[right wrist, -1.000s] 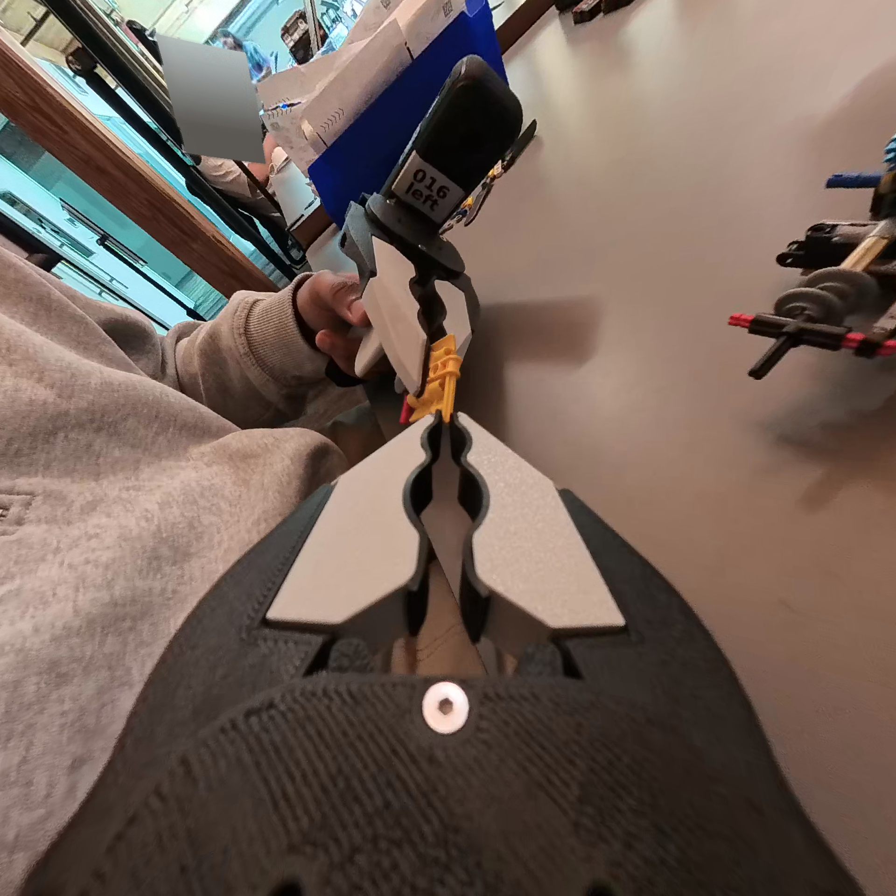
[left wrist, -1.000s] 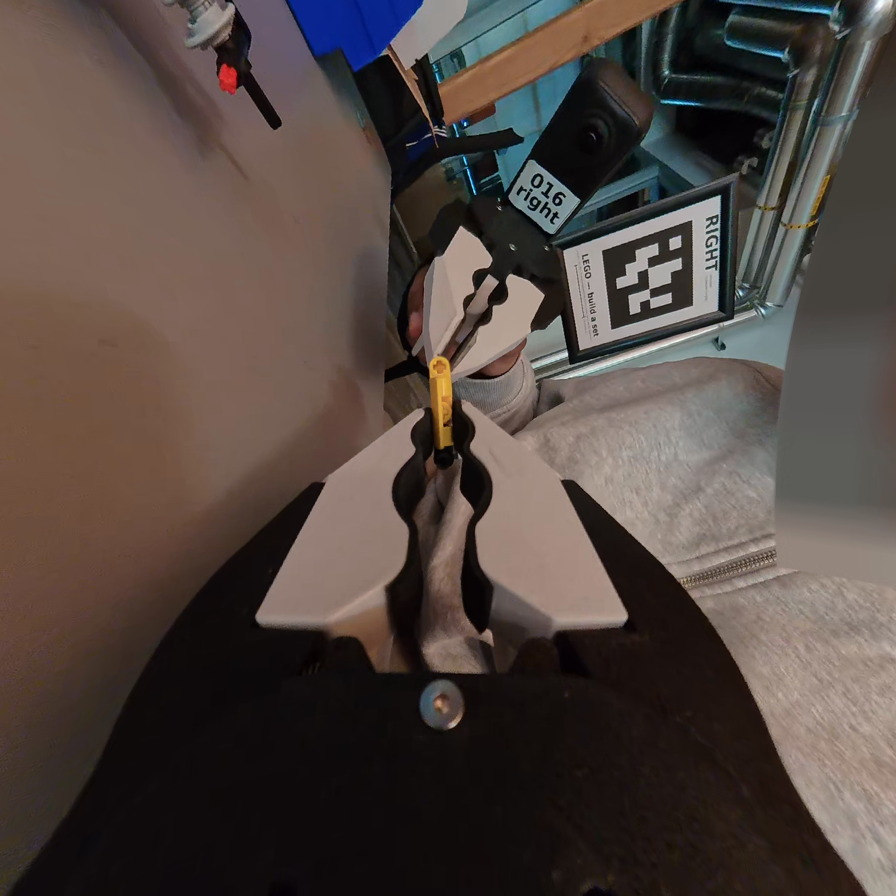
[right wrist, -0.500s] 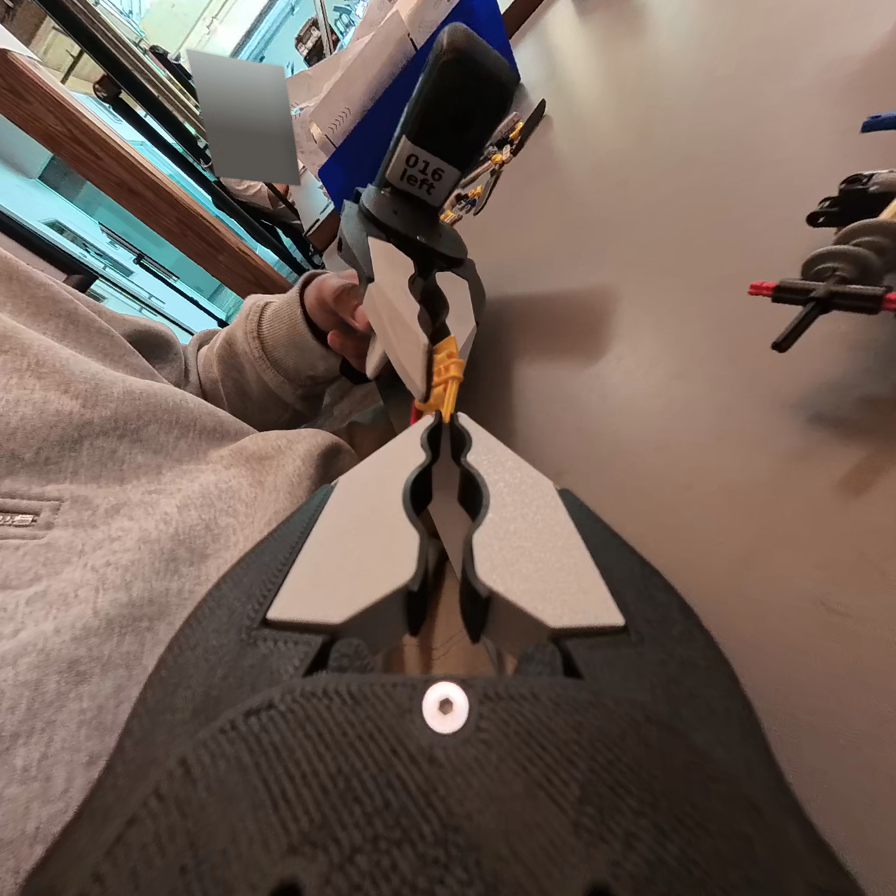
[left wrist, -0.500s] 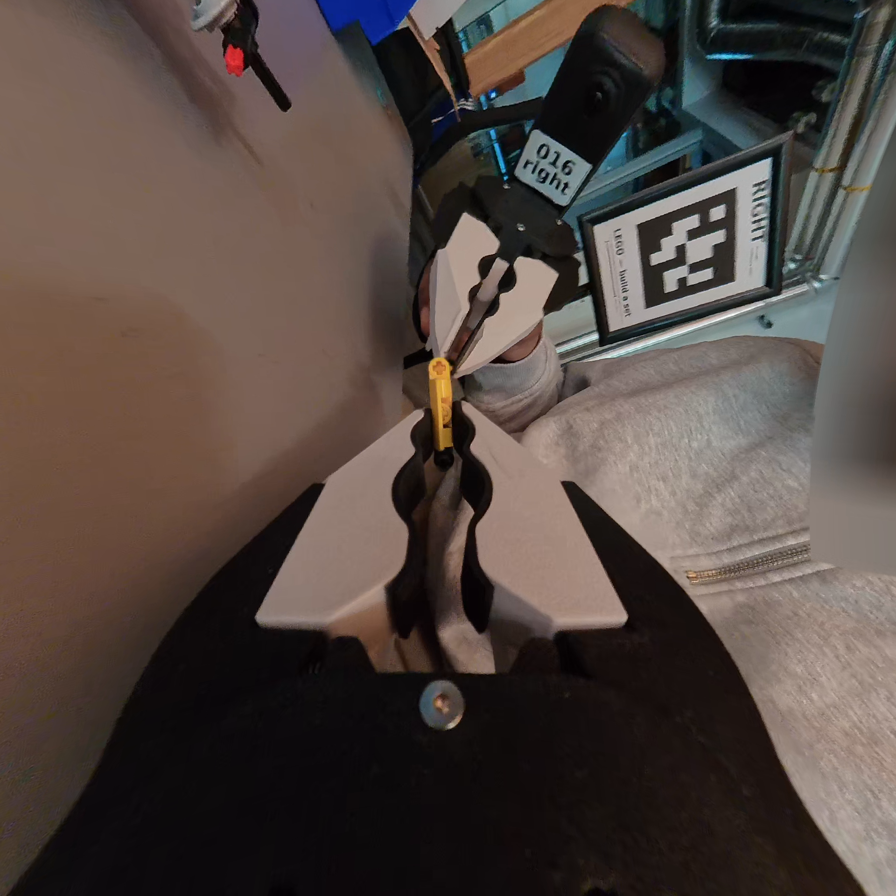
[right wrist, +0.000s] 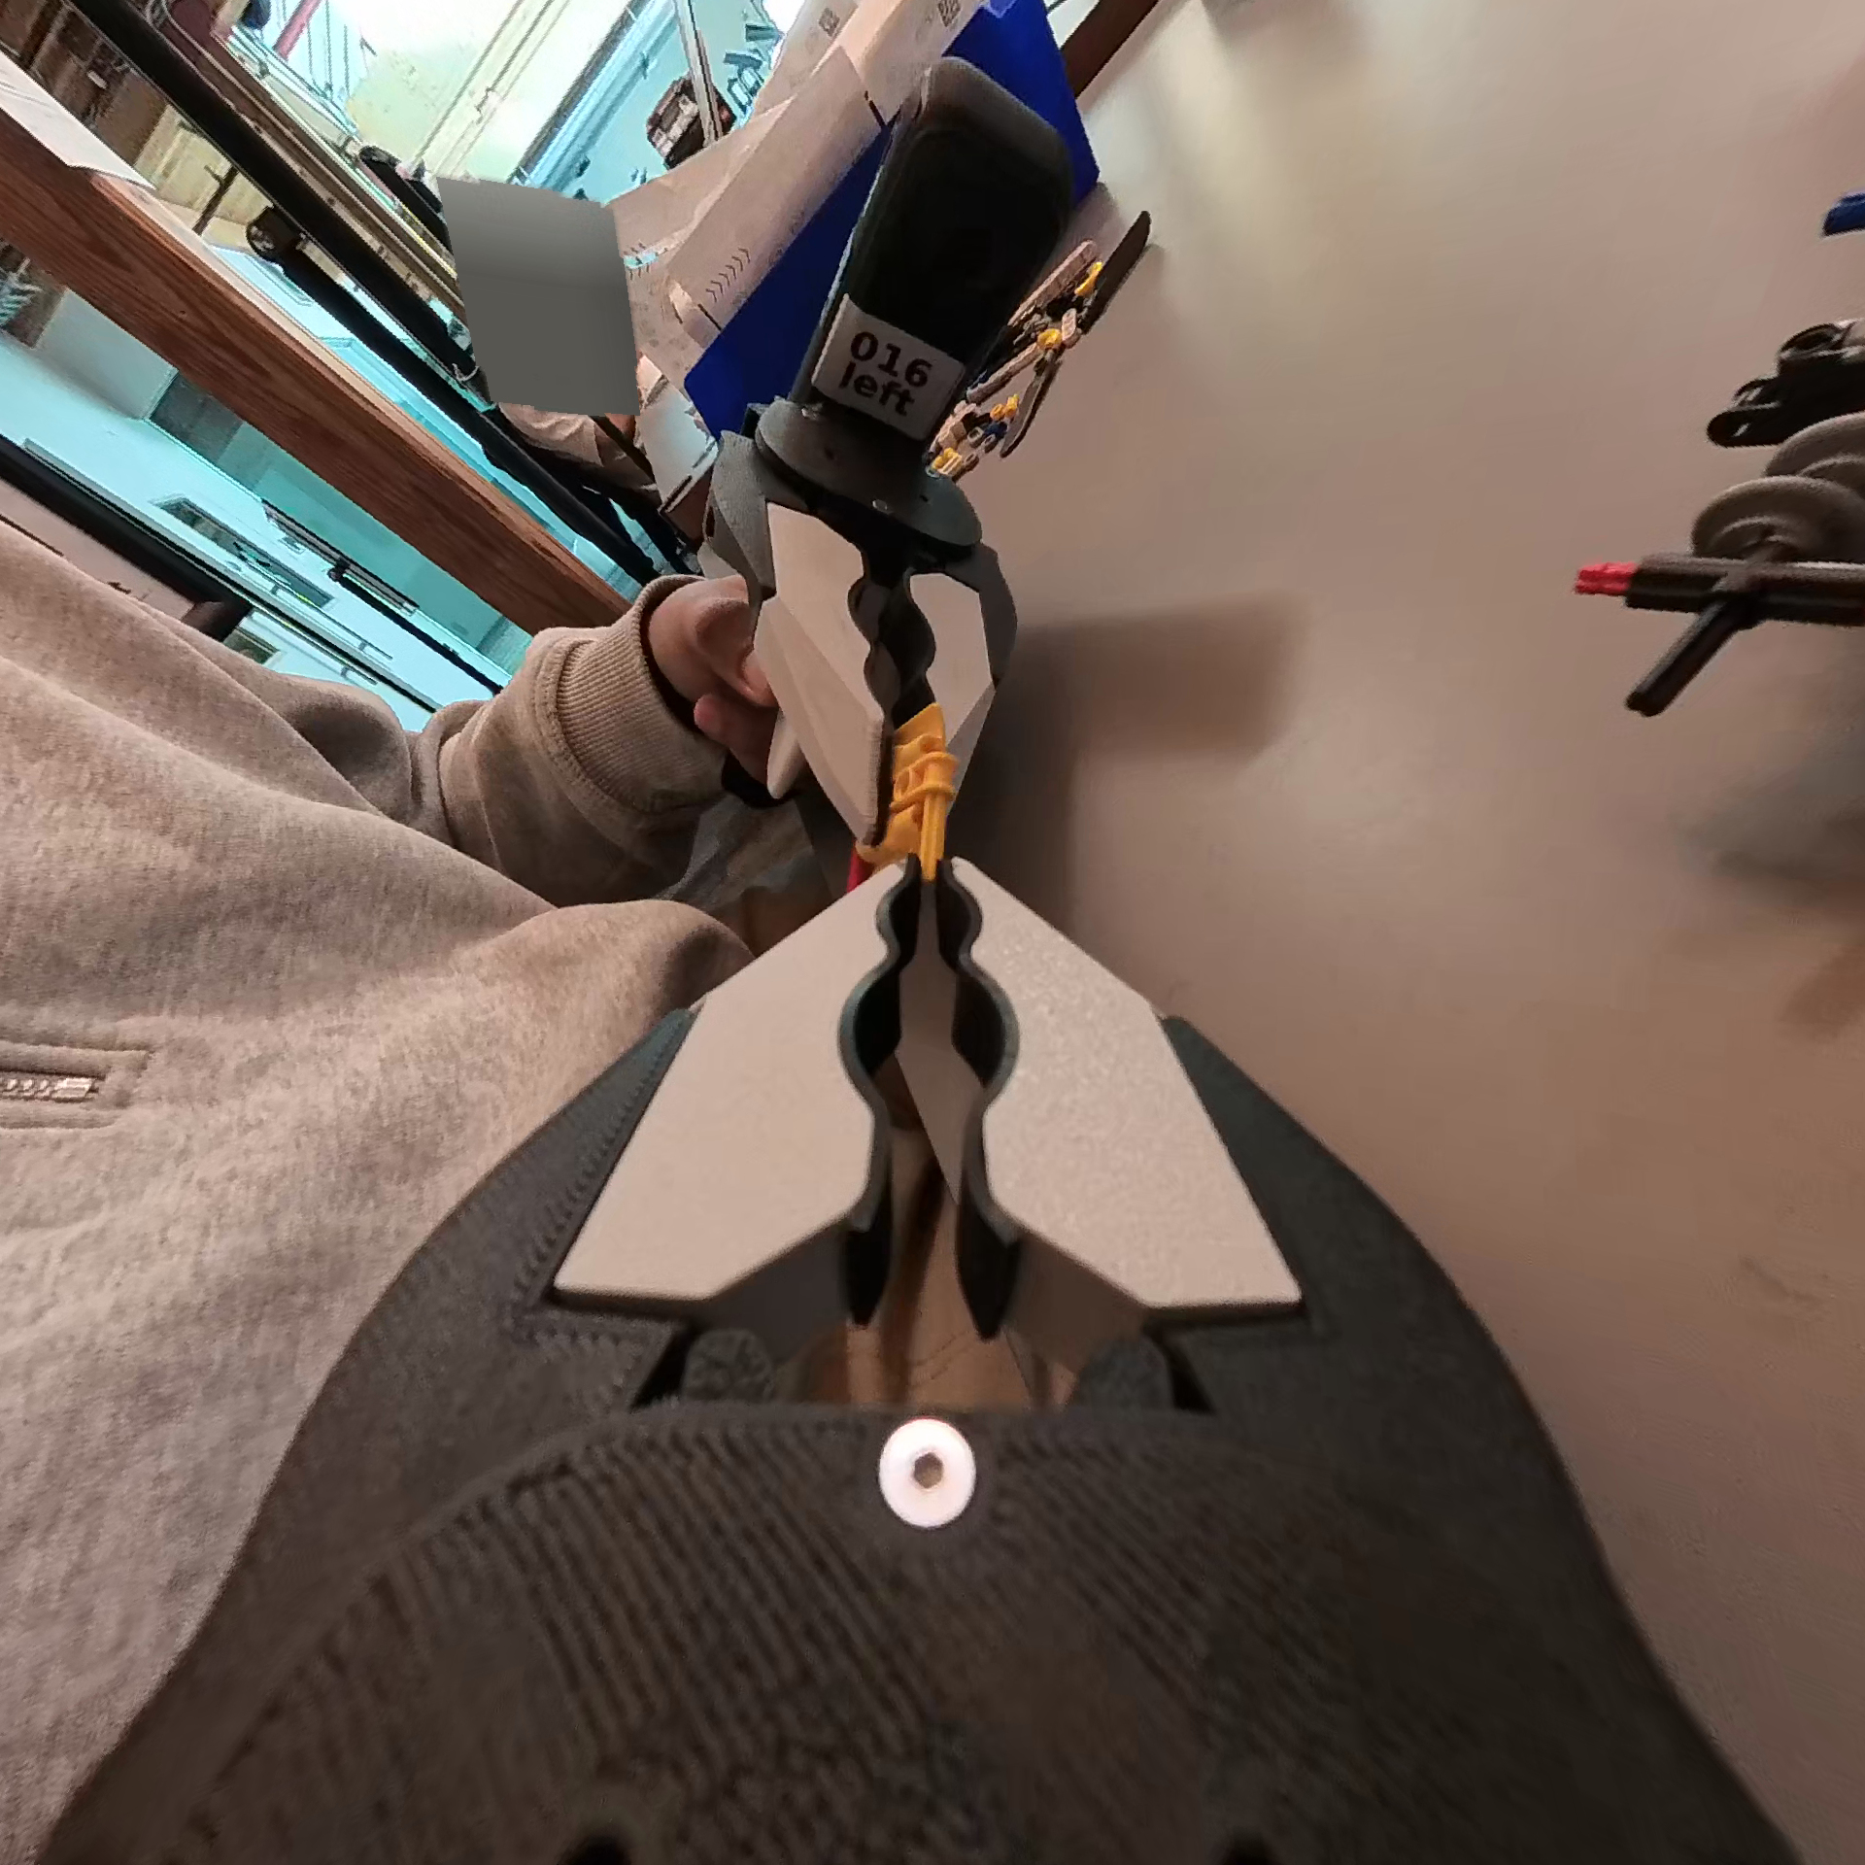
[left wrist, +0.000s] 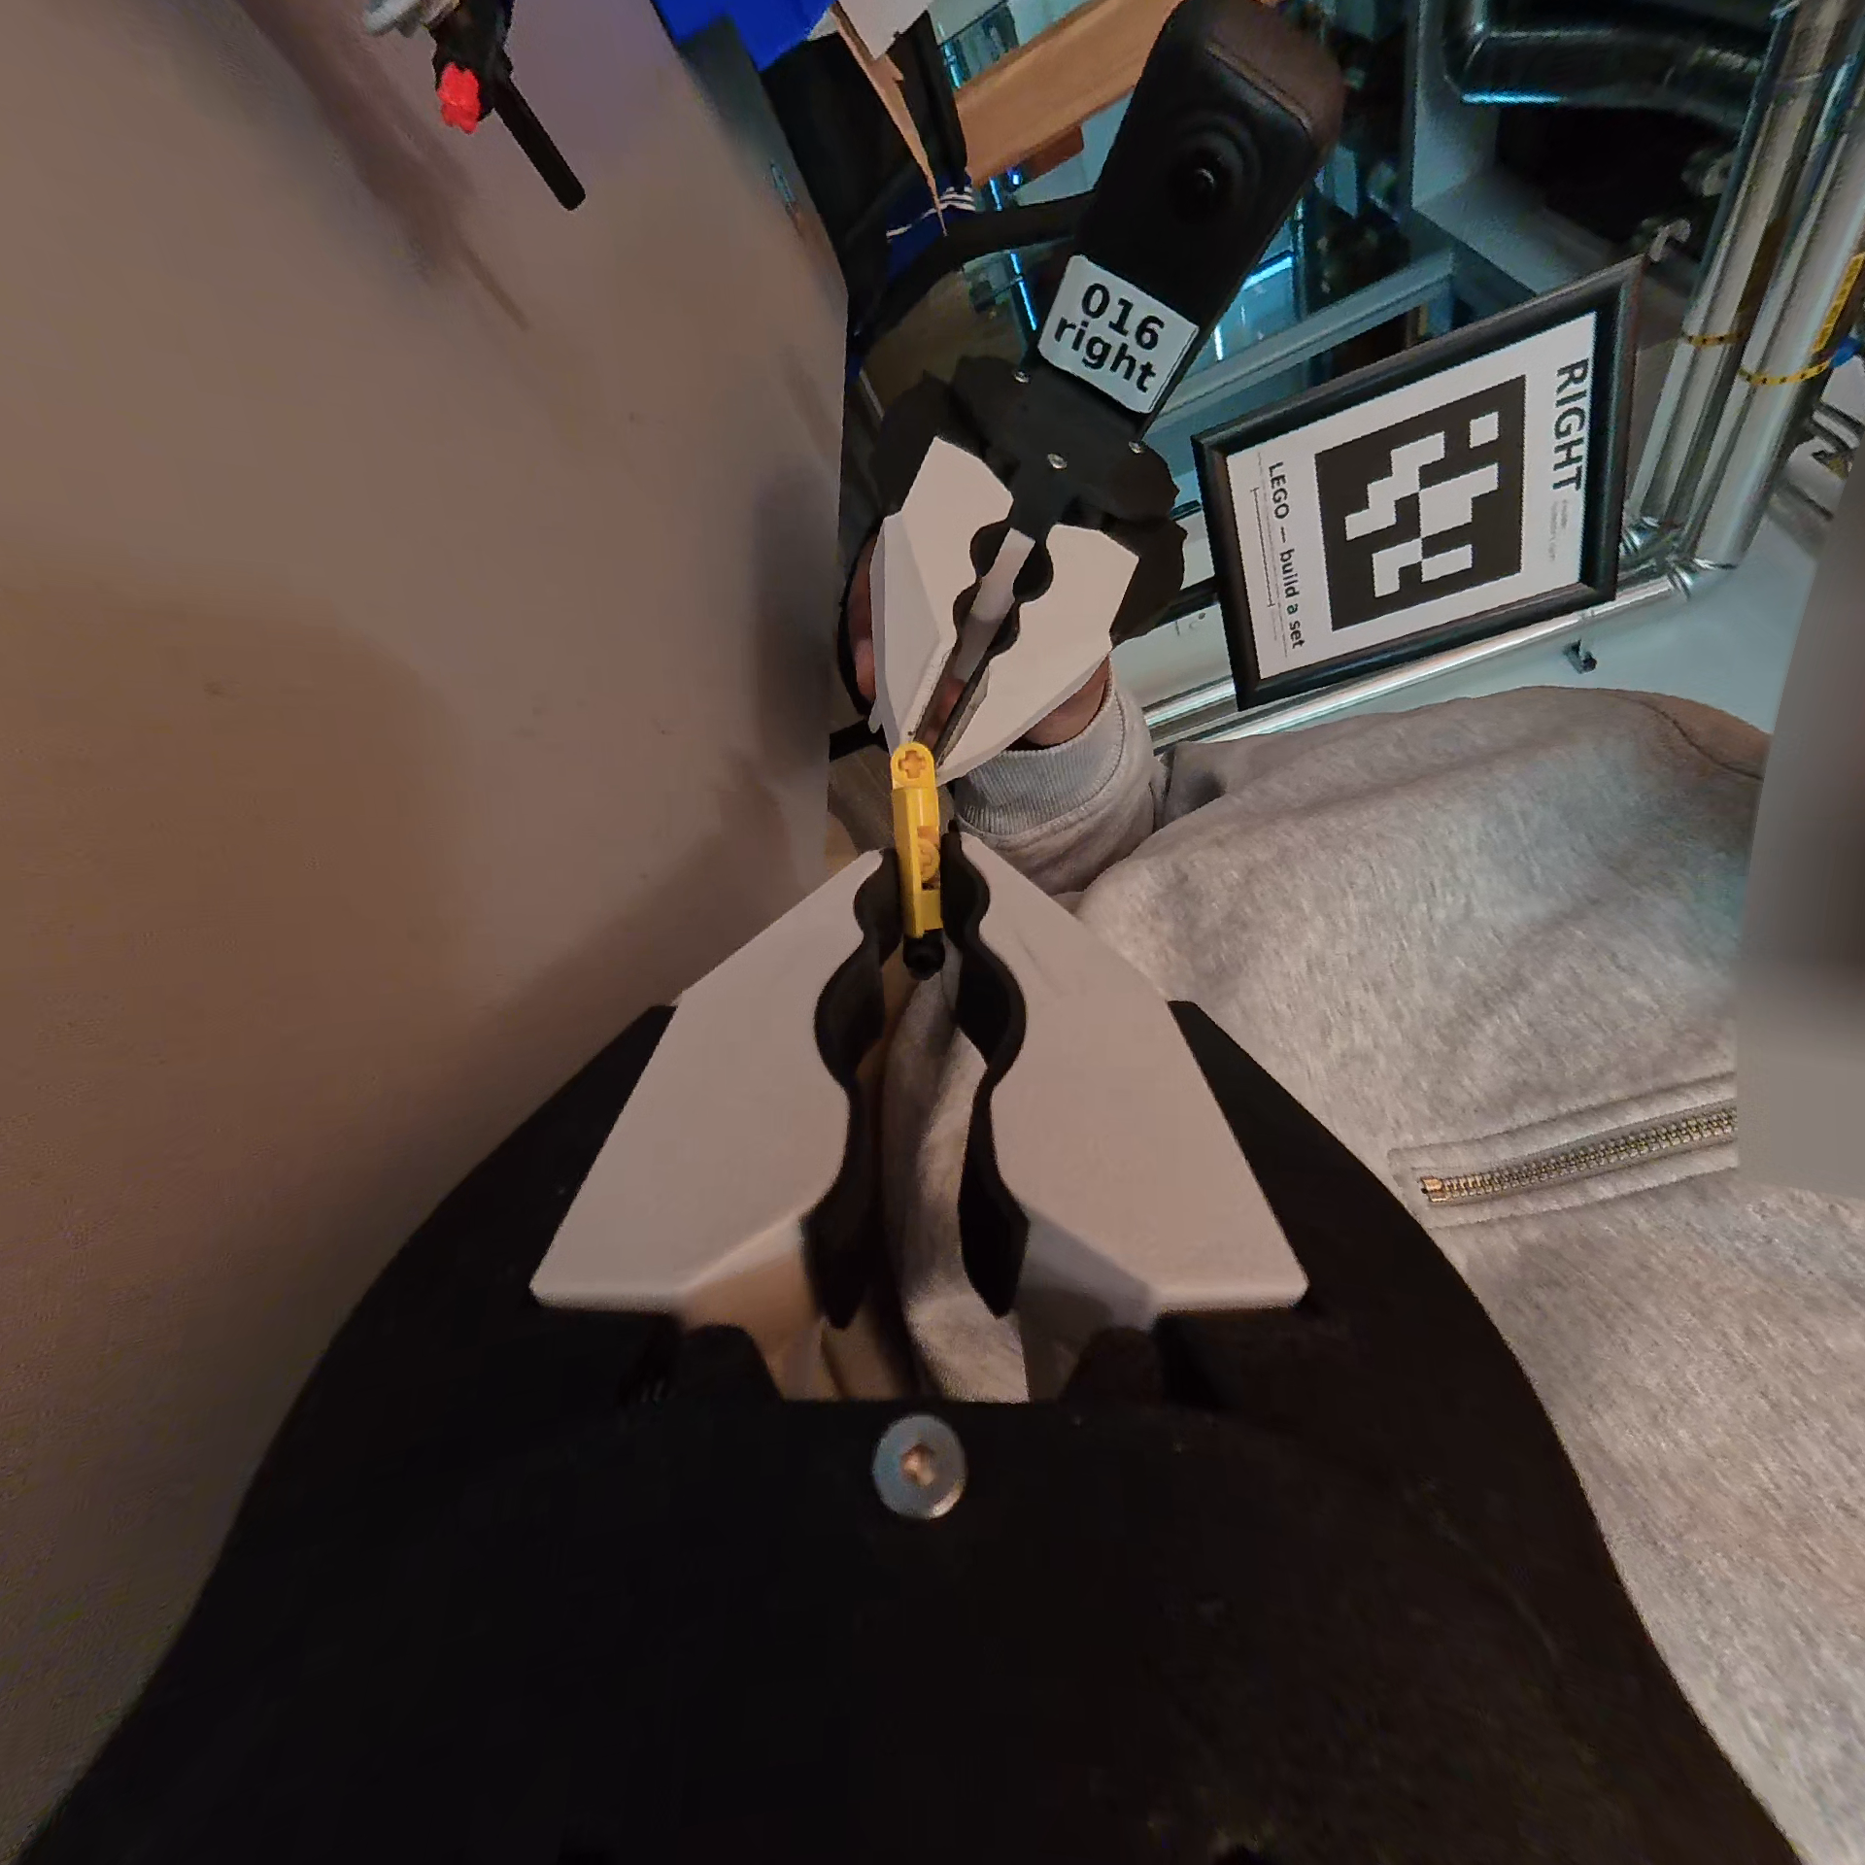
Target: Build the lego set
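Note:
A small yellow lego piece (left wrist: 916,858) with a black pin (left wrist: 920,954) at its near end sits between my left gripper's tips (left wrist: 920,888), which are shut on it above the person's lap. My right gripper (left wrist: 934,752) faces it tip to tip and touches the piece's far end. In the right wrist view, my right gripper (right wrist: 923,880) is shut on a thin yellow part (right wrist: 934,843) that sticks out of the yellow piece (right wrist: 920,767) held by the left gripper (right wrist: 913,752). A red bit (right wrist: 863,858) shows beside it.
A partly built dark lego model (right wrist: 1766,565) with a red-tipped axle lies on the grey table (right wrist: 1413,908) to the right; it also shows in the left wrist view (left wrist: 484,91). Loose lego bits (right wrist: 1050,303) and a blue box (right wrist: 1019,131) are farther back. A framed marker sign (left wrist: 1413,484) stands behind. The grippers are tip to tip, or close to it.
Both grippers stay joined at the yellow piece. The pair has tilted and shifted a little, so the table model has slid toward the edge of both views.

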